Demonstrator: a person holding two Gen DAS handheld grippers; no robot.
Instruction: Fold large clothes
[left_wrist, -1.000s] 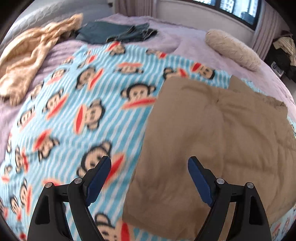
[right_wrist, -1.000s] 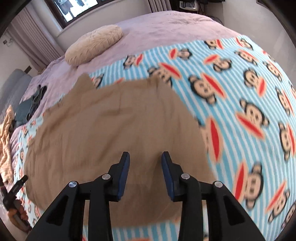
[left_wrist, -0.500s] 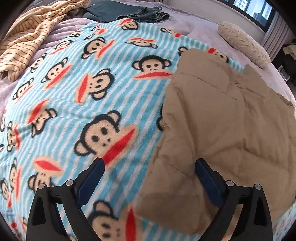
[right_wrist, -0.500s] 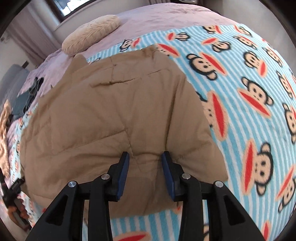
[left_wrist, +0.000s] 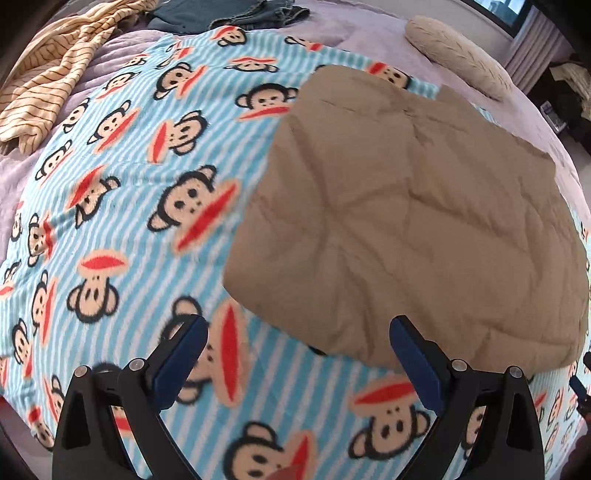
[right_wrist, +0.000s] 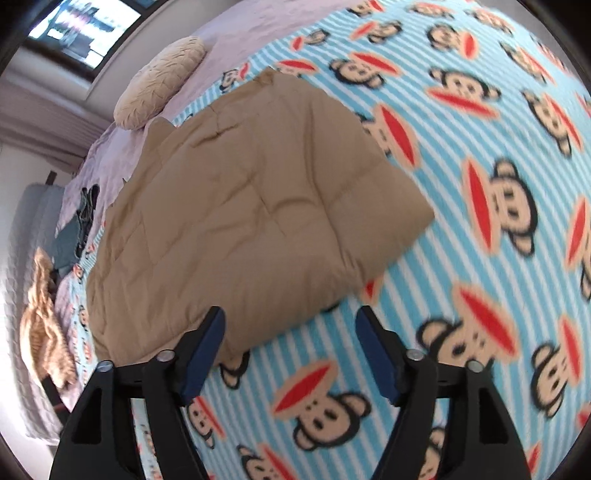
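Garment (left_wrist: 406, 221) lies free; right gripper (right_wrist: 291, 332) opening downward.

- A tan quilted garment (left_wrist: 406, 221) lies folded into a rough rectangle, flat on the bed in front of me.
- Its padded surface shows stitched seams and soft creases.
- Its near edge is rounded and puffy.
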